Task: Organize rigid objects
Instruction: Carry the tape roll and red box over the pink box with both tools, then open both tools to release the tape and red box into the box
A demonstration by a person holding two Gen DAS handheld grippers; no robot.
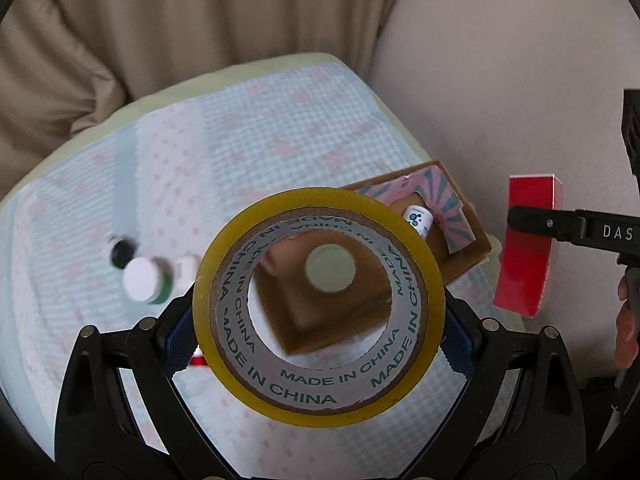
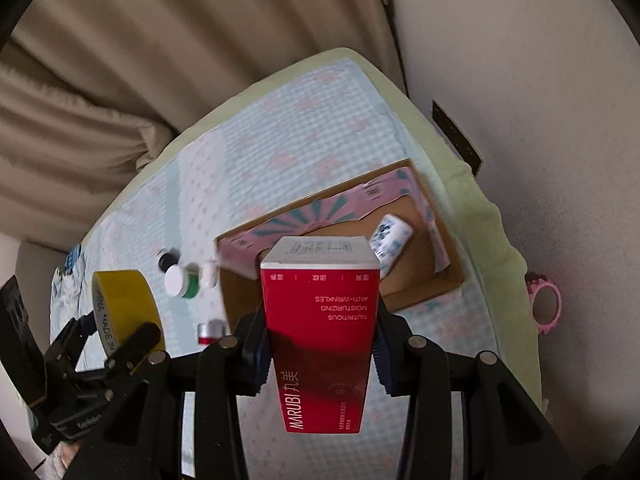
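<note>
A pale blue checked cloth covers the surface, with beige curtains filling the upper left and a white wall at right. The left gripper is clamped on a yellow tape roll at lower centre. The right gripper squeezes a red carton just before the open cardboard box.

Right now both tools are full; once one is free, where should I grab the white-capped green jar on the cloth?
Take the green jar across its round sides just below the white cap, coming from above. It seems to lie tilted with the cap toward the camera, and a black-capped bottle and a small white bottle crowd it closely, so a level approach would likely bump them.
</note>
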